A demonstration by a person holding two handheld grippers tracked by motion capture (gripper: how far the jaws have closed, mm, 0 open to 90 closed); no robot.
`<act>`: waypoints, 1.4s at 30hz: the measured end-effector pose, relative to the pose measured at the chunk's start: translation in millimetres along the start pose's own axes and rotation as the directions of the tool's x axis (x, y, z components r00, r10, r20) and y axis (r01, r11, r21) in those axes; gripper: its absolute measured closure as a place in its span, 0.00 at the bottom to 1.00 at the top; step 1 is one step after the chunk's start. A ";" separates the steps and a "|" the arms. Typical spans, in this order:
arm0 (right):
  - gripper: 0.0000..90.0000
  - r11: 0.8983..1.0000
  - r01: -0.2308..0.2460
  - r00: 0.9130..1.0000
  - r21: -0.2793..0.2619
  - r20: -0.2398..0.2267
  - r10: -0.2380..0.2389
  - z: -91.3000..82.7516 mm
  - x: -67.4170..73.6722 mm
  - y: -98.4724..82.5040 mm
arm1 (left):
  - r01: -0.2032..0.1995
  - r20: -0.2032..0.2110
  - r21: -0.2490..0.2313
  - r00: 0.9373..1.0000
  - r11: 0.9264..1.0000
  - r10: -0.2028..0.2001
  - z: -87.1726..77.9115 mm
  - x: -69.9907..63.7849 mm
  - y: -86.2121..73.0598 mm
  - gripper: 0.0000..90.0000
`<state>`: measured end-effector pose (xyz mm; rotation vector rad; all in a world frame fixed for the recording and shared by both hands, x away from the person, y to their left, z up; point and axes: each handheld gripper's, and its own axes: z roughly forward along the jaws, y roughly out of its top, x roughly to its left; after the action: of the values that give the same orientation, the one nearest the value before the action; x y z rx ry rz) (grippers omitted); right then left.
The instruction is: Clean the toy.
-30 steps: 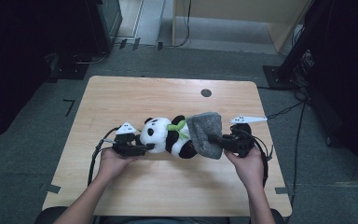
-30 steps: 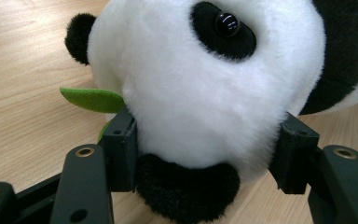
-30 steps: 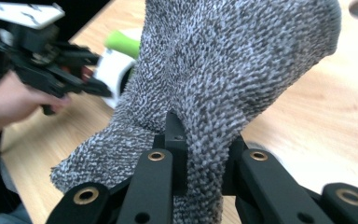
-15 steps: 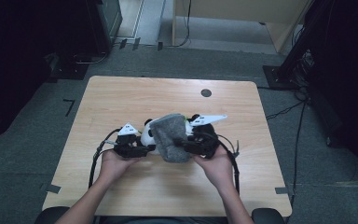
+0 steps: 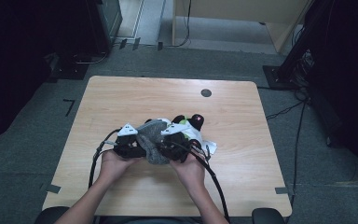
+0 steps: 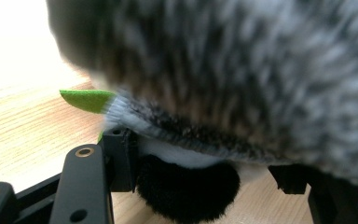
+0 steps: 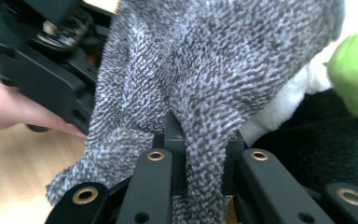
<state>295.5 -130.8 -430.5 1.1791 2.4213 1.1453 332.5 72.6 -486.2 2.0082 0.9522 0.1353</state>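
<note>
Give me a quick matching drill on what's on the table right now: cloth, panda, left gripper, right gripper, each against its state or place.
Things:
1. grey cloth
2. panda
3. left gripper
4. right gripper

States:
A. shut on the grey cloth
B. lies on the table, partly covered
C. jaws around a black plush part
D. draped over the toy, between the two grippers

Pairs: 1-D, 2-B, 3-C, 4-A
</note>
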 end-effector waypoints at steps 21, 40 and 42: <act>0.90 1.000 -0.006 0.999 0.023 0.052 0.005 -17.4 -17.2 -53.2 | -0.012 0.012 0.015 1.000 1.000 0.012 -0.3 1.5 0.9 0.44; 0.90 0.993 -0.117 0.981 -0.017 0.152 0.118 -60.1 -59.3 -91.1 | -0.012 0.011 0.030 1.000 0.999 0.011 0.4 0.5 2.4 0.47; 0.90 0.991 -0.132 0.977 -0.021 0.166 0.134 -64.4 -63.0 -92.4 | -0.010 0.012 0.029 1.000 1.000 0.009 0.4 0.7 2.4 0.47</act>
<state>252.3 -248.0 -462.7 1.3934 2.2395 1.0457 334.5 72.1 -484.8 2.0386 0.9422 0.1149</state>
